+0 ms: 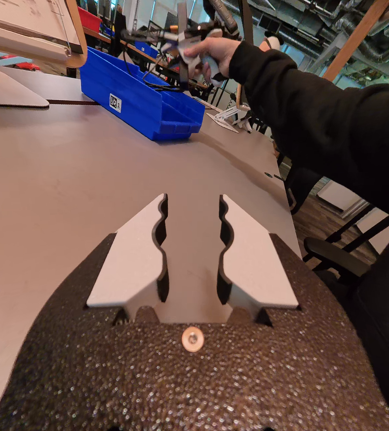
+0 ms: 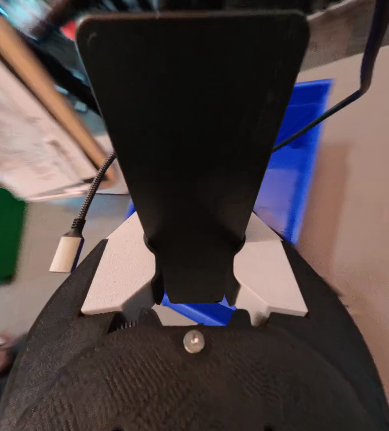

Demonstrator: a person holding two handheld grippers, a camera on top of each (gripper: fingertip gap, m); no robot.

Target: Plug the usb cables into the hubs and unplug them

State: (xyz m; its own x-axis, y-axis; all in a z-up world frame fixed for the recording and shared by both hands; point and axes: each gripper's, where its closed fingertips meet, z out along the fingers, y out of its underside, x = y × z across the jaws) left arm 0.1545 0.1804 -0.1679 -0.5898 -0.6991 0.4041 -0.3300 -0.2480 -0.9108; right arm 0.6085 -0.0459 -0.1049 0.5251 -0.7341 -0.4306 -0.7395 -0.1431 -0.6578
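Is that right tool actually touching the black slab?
Touching: the right wrist view shows the right tool clamped on both sides of the black slab.

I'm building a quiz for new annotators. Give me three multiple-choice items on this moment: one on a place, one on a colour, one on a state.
1. Where is the right gripper?
A. Resting on the table
B. Raised over the bin
C. Under the table

2. What colour is the bin?
A. Blue
B. Yellow
C. White

3. What state is the left gripper in?
A. Shut on a cable
B. Shut on the hub
C. Open, holding nothing

Answers:
1. B: the left wrist view shows it held in the air above the bin.
2. A: its walls are plainly blue.
3. C: bare table shows between its fingers, while the right one grips the black hub.
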